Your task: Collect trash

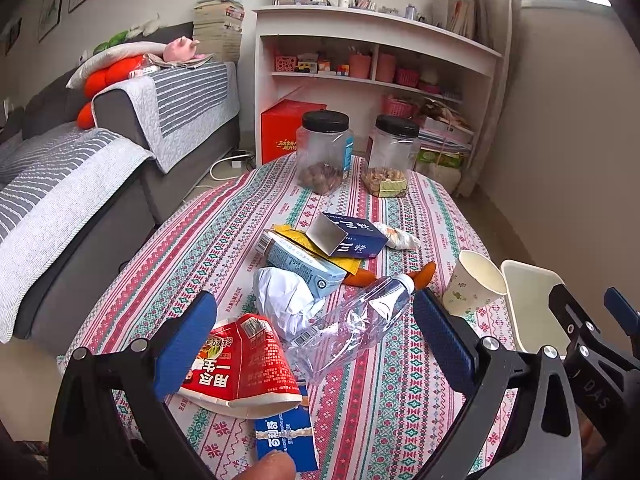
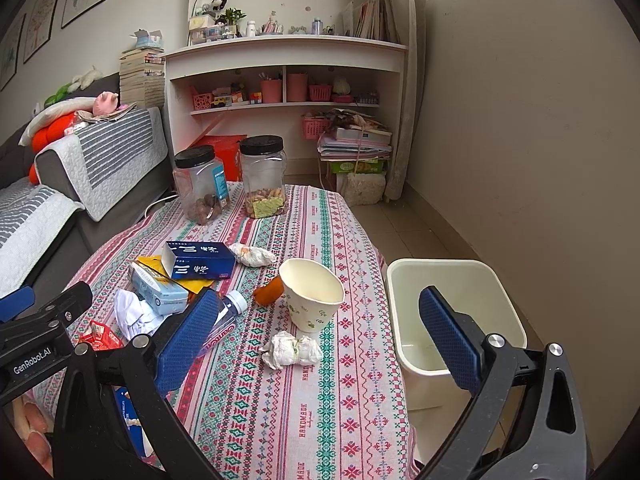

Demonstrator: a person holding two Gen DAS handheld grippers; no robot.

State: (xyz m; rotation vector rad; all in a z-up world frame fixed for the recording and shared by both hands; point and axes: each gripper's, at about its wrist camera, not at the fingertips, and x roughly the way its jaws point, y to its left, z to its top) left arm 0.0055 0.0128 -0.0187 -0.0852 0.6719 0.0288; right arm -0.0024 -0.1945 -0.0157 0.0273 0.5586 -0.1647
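Note:
Trash lies across the patterned tablecloth. A crushed clear bottle, a red noodle cup and white crumpled paper sit between the fingers of my open left gripper. A blue wrapper lies nearest, and a dark blue box and a light blue carton farther off. My right gripper is open and empty above a tipped paper cup and a crumpled tissue. A cream bin stands off the table's right edge.
Two black-lidded jars with snacks stand at the table's far end. A grey sofa runs along the left. A white shelf unit fills the back wall. Orange peel lies by the cup.

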